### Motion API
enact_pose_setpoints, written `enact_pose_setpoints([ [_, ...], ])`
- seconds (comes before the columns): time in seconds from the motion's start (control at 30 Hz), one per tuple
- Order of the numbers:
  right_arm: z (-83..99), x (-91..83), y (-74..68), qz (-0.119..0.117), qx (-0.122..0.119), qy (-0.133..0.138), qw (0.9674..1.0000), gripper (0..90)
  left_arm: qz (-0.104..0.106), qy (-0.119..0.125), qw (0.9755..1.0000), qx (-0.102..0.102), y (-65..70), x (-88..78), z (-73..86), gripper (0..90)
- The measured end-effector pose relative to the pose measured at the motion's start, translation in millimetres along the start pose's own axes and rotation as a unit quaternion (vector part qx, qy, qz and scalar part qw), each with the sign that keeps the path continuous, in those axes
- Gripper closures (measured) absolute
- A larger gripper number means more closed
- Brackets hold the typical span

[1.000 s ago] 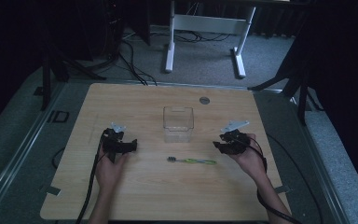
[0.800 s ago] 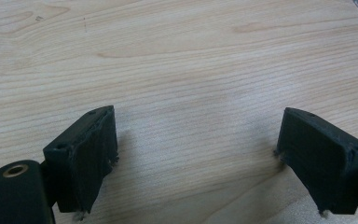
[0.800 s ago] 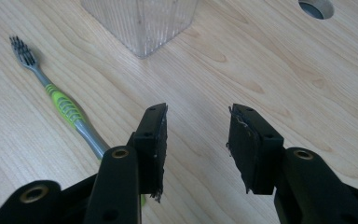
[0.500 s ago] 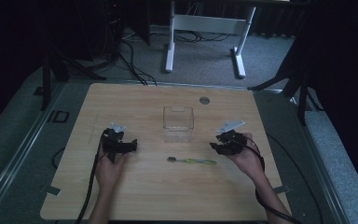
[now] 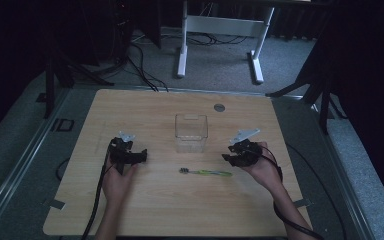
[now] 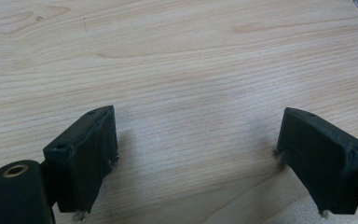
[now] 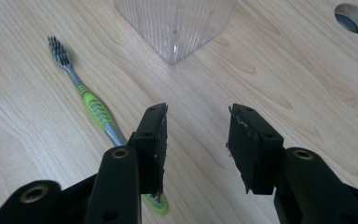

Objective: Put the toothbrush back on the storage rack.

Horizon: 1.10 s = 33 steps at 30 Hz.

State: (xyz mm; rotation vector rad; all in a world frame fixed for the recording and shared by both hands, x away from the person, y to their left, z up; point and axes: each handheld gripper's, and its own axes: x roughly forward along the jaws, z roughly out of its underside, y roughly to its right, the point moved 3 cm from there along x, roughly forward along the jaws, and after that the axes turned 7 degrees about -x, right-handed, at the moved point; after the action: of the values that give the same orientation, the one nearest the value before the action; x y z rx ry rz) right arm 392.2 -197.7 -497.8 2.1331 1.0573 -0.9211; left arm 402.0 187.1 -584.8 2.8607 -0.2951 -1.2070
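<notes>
High view: I see my left gripper (image 5: 139,156) and right gripper (image 5: 230,157), jaws wide apart, empty.
Toothbrush: grey-and-green plastic toothbrush (image 7: 87,103) on the wooden bench (image 5: 155,200), beside my right jaws.
Cup: clear ribbed plastic cup (image 5: 191,132) ahead, empty.
Progress: I judge nothing grasped yet.

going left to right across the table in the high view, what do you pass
left tongs → toothbrush → right tongs. The clear box sits farther back, over the toothbrush's bristle end, so it has no clean place in the order.

White desk frame (image 5: 220,30) behind table (image 5: 130,110)
</notes>
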Motion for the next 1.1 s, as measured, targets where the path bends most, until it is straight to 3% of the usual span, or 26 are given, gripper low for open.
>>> enact_pose_setpoints([
  [1.1, -12.5, 5.1, -15.6, -0.03, -0.052, -0.017, 0.9981, 57.1, 0.0, 0.0, 1.0, 0.0, 0.0, 0.0, 0.0, 12.7],
])
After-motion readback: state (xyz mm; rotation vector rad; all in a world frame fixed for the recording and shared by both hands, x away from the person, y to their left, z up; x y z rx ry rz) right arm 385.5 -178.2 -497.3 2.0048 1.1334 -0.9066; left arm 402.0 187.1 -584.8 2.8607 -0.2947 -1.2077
